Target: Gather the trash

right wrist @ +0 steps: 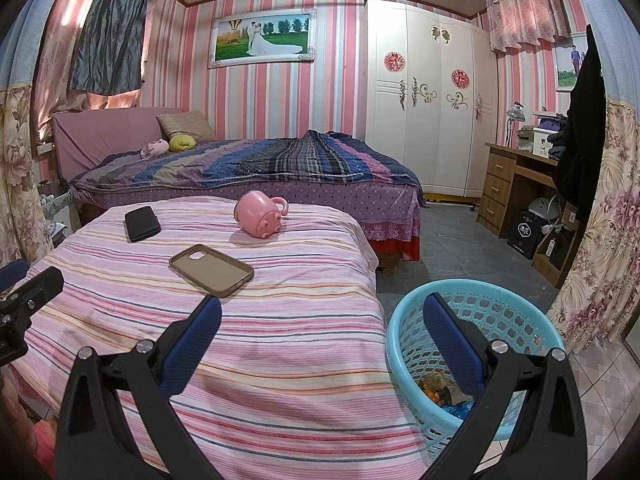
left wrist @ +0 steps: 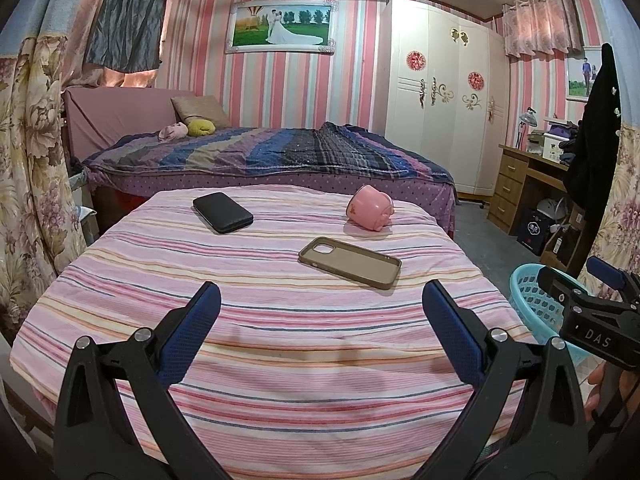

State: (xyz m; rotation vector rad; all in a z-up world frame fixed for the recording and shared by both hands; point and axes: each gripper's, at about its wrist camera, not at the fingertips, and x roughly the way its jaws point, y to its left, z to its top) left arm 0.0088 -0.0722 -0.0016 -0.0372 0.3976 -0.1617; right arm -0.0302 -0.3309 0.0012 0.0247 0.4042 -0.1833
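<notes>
A light blue plastic basket (right wrist: 472,356) stands on the floor at the right of a table covered with a pink striped cloth (right wrist: 260,340); scraps of trash (right wrist: 440,390) lie in its bottom. It also shows in the left wrist view (left wrist: 532,300). My left gripper (left wrist: 320,308) is open and empty above the near part of the cloth (left wrist: 280,340). My right gripper (right wrist: 320,320) is open and empty, its right finger over the basket's rim. The right gripper also shows at the left wrist view's right edge (left wrist: 568,284).
On the cloth lie a black phone (left wrist: 223,212), a brown phone case (left wrist: 350,262) and a tipped pink pig mug (left wrist: 370,212). Behind is a bed (left wrist: 272,156). A white wardrobe (left wrist: 440,112) and a wooden desk (left wrist: 528,184) stand at the right.
</notes>
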